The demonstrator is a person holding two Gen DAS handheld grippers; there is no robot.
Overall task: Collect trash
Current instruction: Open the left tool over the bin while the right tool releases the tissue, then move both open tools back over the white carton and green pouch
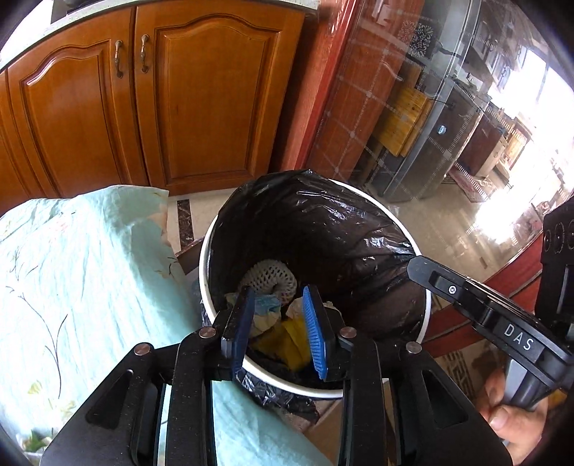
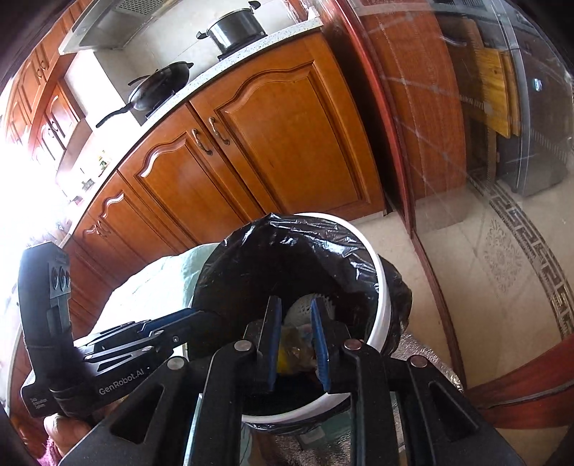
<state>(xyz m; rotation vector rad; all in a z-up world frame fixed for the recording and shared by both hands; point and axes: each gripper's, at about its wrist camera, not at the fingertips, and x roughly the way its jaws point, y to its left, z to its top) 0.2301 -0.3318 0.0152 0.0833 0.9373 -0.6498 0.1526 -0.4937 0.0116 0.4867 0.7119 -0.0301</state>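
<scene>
A white bin lined with a black bag stands on the floor beside a cloth-covered surface. At its bottom lie a white foam net, yellow wrappers and crumpled paper. My left gripper hangs over the bin's near rim, open, its blue pads apart with nothing pinched between them. My right gripper is over the same bin, also open. Only trash down in the bin shows through its gap. Each gripper appears in the other's view: the right gripper and the left gripper.
Wooden cabinet doors stand close behind the bin. A pale green cloth covers the surface to its left. A glass sliding door with a red frame is on the right, beside tiled floor. A pot and a pan sit on the counter.
</scene>
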